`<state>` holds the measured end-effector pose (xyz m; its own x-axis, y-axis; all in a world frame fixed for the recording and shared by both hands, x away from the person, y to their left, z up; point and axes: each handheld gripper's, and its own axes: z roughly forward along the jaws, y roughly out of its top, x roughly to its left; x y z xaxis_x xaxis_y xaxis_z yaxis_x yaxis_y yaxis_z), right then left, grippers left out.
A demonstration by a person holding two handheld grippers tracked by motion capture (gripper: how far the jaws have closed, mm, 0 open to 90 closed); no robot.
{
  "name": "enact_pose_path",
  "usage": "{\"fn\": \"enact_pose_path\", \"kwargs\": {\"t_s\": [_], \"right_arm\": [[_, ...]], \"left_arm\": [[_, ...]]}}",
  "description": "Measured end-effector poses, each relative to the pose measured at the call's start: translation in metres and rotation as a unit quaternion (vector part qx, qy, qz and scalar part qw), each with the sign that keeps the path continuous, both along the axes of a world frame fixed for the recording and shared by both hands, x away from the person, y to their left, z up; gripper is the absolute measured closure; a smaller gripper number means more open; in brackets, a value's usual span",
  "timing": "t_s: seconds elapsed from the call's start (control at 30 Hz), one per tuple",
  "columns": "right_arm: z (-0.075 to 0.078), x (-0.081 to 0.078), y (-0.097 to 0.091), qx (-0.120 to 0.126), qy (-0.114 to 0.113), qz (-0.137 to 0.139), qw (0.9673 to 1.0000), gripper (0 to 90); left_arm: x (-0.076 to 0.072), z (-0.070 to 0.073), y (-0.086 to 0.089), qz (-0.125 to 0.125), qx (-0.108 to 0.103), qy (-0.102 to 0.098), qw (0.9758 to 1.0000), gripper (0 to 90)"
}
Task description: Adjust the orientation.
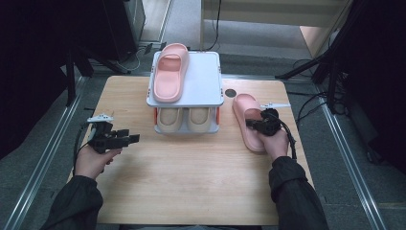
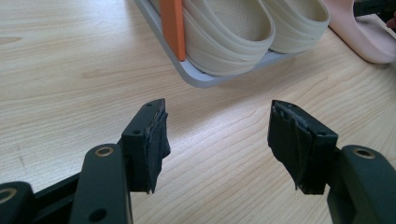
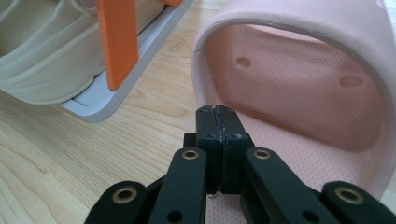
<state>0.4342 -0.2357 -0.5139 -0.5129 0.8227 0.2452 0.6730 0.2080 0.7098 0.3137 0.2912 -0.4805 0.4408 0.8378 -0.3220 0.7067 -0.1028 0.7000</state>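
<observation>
Right gripper (image 3: 217,112) closed, tips over pink slipper (image 3: 299,84) footbed.

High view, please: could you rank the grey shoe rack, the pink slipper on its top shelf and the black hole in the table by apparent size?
1. grey shoe rack
2. pink slipper on its top shelf
3. black hole in the table
</observation>
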Motion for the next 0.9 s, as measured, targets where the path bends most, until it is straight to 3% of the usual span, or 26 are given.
{"fn": "enact_pose_path", "kwargs": {"t_s": [0.2, 0.3, 0.7, 0.9], "right_arm": [[-0.001, 0.000, 0.004, -0.001, -0.004, 0.003, 1.0000, 86.9], [0.000, -0.001, -0.001, 0.002, -0.001, -0.002, 1.0000, 84.9], [0.014, -0.018, -0.027, 0.011, -0.032, -0.034, 0.9989, 73.7], [0.013, -0.023, -0.043, 0.011, -0.037, -0.056, 0.9977, 59.7]], "left_arm": [[0.001, 0.000, 0.003, 0.005, 0.002, 0.000, 1.0000, 37.9], [0.005, 0.000, 0.004, 0.006, 0.000, 0.001, 1.0000, 37.9], [0.022, -0.001, 0.007, 0.006, -0.003, 0.010, 0.9999, 38.2], [0.028, -0.002, 0.004, 0.006, -0.010, 0.007, 0.9999, 38.3]]}}
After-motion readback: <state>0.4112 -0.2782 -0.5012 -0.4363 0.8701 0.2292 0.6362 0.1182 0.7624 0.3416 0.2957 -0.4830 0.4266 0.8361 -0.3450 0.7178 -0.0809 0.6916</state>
